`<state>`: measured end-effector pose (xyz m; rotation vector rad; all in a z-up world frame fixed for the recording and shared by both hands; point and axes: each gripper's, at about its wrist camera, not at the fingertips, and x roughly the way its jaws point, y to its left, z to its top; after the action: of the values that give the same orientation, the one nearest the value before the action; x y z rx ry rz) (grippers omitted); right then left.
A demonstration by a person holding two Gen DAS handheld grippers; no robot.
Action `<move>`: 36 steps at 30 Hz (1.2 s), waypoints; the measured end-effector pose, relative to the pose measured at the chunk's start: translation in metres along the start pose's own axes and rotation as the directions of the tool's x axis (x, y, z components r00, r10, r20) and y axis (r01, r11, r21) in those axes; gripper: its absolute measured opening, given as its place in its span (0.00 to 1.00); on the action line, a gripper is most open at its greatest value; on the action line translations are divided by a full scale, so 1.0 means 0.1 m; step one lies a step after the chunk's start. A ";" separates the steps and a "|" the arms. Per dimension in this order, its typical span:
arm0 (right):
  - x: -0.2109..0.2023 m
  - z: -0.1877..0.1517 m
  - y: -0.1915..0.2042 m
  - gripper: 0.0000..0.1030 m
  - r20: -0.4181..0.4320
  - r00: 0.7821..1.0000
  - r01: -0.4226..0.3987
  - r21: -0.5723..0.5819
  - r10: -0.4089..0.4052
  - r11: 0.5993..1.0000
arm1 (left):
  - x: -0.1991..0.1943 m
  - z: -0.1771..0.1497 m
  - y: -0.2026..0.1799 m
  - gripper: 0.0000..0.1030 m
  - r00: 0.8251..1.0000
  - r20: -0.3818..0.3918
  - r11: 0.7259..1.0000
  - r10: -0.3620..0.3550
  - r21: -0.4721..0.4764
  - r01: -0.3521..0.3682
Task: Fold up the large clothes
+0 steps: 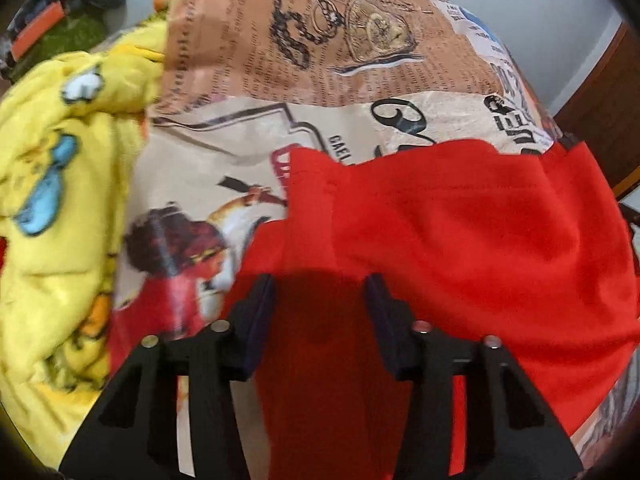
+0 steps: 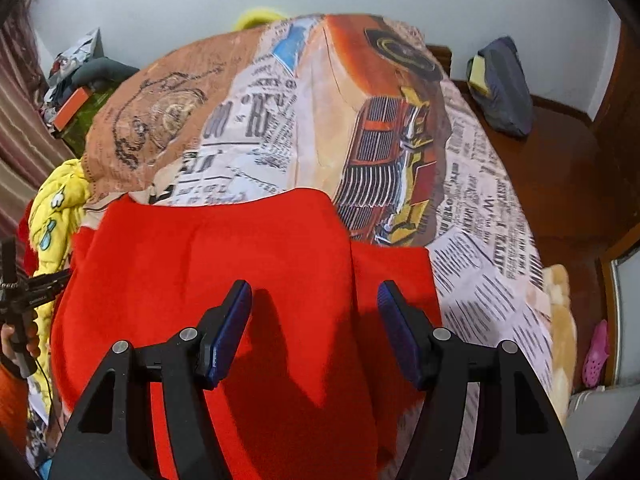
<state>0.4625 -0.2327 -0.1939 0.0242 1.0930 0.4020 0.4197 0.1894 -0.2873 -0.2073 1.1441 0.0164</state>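
A large red garment (image 1: 460, 232) lies spread on a bed with a newspaper-print sheet (image 1: 320, 64). My left gripper (image 1: 320, 284) is open above the garment's near left part, nothing between its fingers. In the right wrist view the same red garment (image 2: 224, 264) covers the near part of the bed sheet (image 2: 360, 120). My right gripper (image 2: 315, 292) is open just above it, empty. The left gripper's handle (image 2: 20, 300) shows at the left edge of the right wrist view.
A yellow printed garment (image 1: 52, 184) is bunched at the bed's left side, also in the right wrist view (image 2: 56, 216). A dark bag (image 2: 504, 88) sits on the wooden floor (image 2: 560, 184) to the right. A pink shoe (image 2: 596, 352) lies at far right.
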 end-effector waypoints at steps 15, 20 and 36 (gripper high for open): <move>-0.45 0.00 0.14 0.02 0.194 0.979 0.072 -0.050 -0.061 0.996 | -0.75 0.18 -0.25 0.00 0.950 0.260 0.981 0.173 0.035 -0.189; -0.43 -0.02 -0.11 0.02 0.165 0.980 0.114 -0.010 -0.111 0.993 | -0.58 0.34 -0.19 0.01 0.956 0.223 0.980 0.188 0.019 -0.197; -0.96 -0.66 -0.39 0.53 0.164 0.986 -0.016 0.081 0.002 0.997 | -0.39 -0.22 -0.25 0.59 0.978 0.077 0.973 0.196 0.111 -0.204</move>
<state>0.3794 -0.3120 -0.1511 0.1333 0.9465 0.3565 0.3867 0.1650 -0.2573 0.0149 1.0928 0.1326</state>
